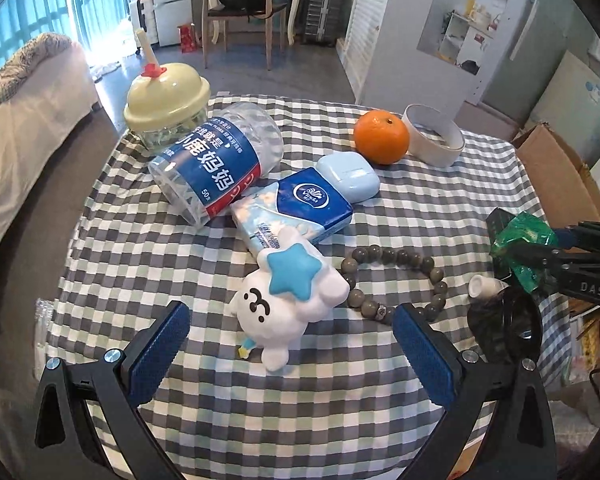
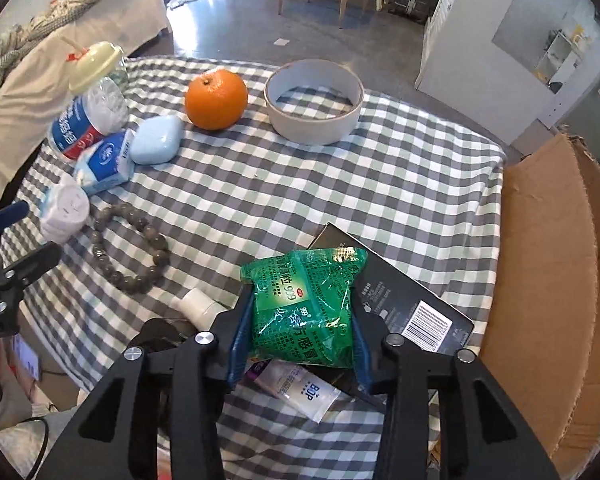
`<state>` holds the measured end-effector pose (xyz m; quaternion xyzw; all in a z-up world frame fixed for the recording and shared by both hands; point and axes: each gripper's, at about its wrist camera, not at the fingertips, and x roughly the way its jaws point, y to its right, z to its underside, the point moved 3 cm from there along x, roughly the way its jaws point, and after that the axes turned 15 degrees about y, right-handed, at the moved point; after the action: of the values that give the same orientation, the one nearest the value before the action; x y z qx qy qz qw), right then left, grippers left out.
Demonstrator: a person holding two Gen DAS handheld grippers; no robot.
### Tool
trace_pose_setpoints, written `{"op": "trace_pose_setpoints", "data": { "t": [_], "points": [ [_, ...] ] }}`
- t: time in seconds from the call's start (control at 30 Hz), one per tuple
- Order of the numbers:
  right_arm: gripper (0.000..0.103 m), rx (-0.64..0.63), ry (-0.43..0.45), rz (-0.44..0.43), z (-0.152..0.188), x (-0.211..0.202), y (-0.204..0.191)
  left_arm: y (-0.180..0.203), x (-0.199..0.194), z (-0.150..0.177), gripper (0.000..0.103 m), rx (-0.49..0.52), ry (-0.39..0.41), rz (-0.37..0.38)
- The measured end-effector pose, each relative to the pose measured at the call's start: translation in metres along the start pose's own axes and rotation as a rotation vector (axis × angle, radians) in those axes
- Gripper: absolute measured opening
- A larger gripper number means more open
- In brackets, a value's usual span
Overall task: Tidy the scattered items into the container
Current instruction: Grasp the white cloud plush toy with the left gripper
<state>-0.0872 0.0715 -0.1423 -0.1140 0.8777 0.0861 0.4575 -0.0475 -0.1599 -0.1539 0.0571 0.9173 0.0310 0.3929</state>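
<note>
My right gripper [image 2: 300, 312] is shut on a green medicine packet [image 2: 306, 304] and holds it above a black box [image 2: 404, 296] at the table's right edge; the packet also shows in the left wrist view [image 1: 520, 240]. My left gripper [image 1: 290, 332] is open, its blue pads on either side of a white cloud plush with a blue star [image 1: 290, 296]. A bead bracelet [image 1: 396, 280], tissue pack [image 1: 296, 208], blue earbud case [image 1: 350, 174], orange [image 1: 381, 136], floss jar [image 1: 216, 160] and cream-lidded jar [image 1: 166, 104] lie on the checked tablecloth [image 1: 260, 400].
An open cardboard box [image 2: 548, 280] stands by the table's right side. A white tape roll [image 2: 314, 100] sits at the back. A white sachet [image 2: 296, 388] and a small white bottle [image 2: 198, 304] lie under my right gripper. A bed stands at the left.
</note>
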Motion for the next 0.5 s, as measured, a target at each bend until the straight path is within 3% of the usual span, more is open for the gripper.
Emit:
{"op": "trace_pose_setpoints", "data": {
  "t": [0.1,0.13,0.17,0.23,0.27,0.5],
  "points": [
    [0.04,0.006,0.02,-0.003,-0.002,-0.009,0.001,0.002,0.012,0.004,0.103,0.012,-0.013,0.014],
    [0.04,0.012,0.024,-0.007,-0.002,-0.011,0.003,0.004,0.016,0.005,0.097,0.027,-0.012,0.014],
    [0.04,0.015,0.024,-0.011,-0.002,-0.012,0.003,0.005,0.021,0.007,0.076,0.035,-0.014,0.004],
    [0.04,0.019,0.025,-0.005,-0.002,-0.013,0.004,0.003,0.029,0.01,0.046,0.045,-0.044,-0.055],
    [0.04,0.018,0.025,-0.003,-0.003,-0.012,0.003,0.003,0.027,0.008,0.041,0.058,-0.04,-0.082],
    [0.04,0.046,0.083,0.006,-0.006,-0.036,0.013,0.027,-0.019,-0.011,0.04,0.09,0.038,-0.003]
  ]
}}
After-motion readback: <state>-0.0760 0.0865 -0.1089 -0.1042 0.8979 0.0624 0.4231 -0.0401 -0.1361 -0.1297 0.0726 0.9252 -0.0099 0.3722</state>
